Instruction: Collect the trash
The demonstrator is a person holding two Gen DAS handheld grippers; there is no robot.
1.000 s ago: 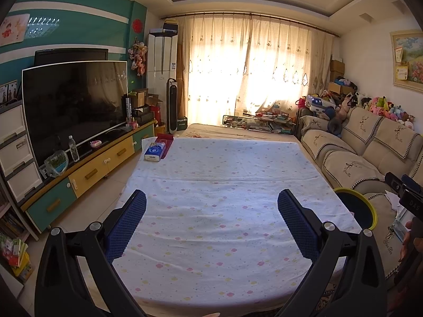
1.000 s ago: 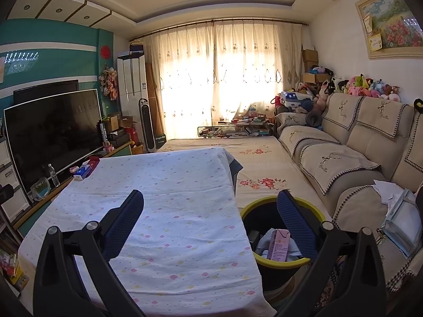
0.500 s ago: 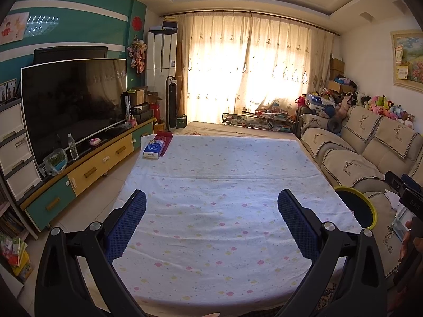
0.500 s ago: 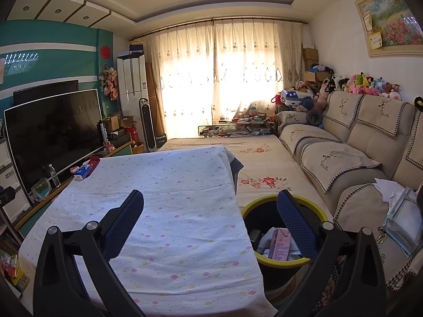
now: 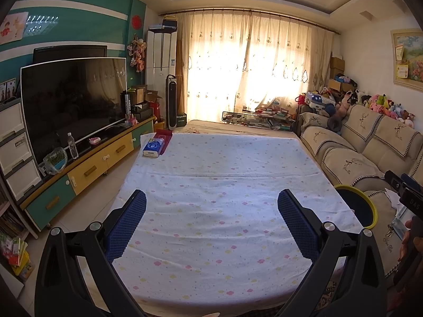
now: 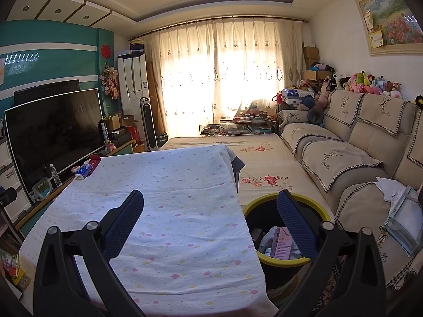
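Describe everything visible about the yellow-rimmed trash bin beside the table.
The trash bin is round, with a black body and a bright yellow rim. It stands upright and open-topped on the floor, between the cloth-covered table and the sofa. Inside lie a pink carton, pale crumpled material and something dark. The open right gripper hovers above, one finger overlapping the bin's mouth in that view. The left wrist view shows only part of its rim past the table edge.
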